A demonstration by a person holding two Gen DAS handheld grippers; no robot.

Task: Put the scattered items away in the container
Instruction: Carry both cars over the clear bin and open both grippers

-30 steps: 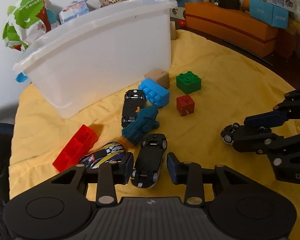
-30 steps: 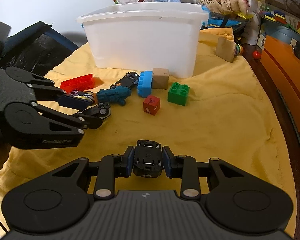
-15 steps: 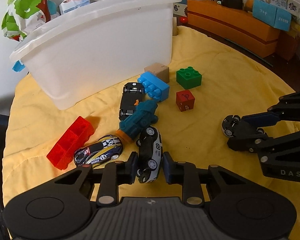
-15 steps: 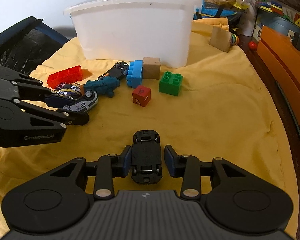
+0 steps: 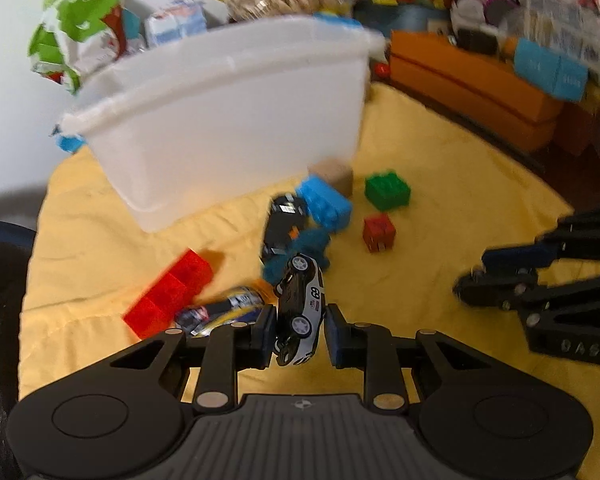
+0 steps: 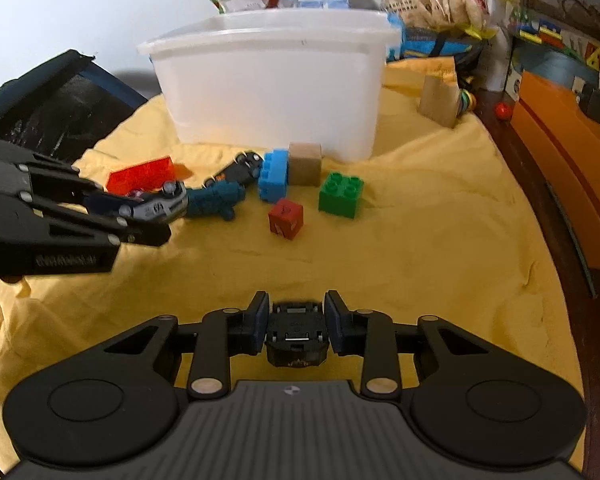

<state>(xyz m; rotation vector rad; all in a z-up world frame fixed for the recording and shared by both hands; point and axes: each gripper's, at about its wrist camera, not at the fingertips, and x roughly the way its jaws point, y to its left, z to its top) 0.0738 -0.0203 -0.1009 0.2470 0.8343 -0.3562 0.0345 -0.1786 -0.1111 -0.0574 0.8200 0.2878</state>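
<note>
My left gripper (image 5: 298, 330) is shut on a black-and-white toy car (image 5: 300, 308) and holds it above the yellow cloth; it also shows in the right wrist view (image 6: 156, 208). My right gripper (image 6: 296, 322) is shut on a black toy car (image 6: 296, 334), underside up. The white plastic bin (image 6: 272, 80) stands behind the scattered toys. On the cloth lie a red brick (image 5: 168, 294), a striped car (image 5: 224, 310), a black car (image 5: 282, 226), a teal toy (image 6: 216, 200), a blue brick (image 6: 274, 176), a tan cube (image 6: 305, 163), a green brick (image 6: 340, 194) and a red cube (image 6: 285, 218).
Snack bags (image 6: 432, 0) and packets stand behind the bin. A wooden block (image 6: 440, 96) sits at the cloth's far right. An orange box (image 6: 560, 140) lies to the right, beyond the table edge. A black chair (image 6: 56, 96) is at the left.
My left gripper has lifted the black-and-white car off the cloth and moved toward the bin. My right gripper has risen with the black car held in it.
</note>
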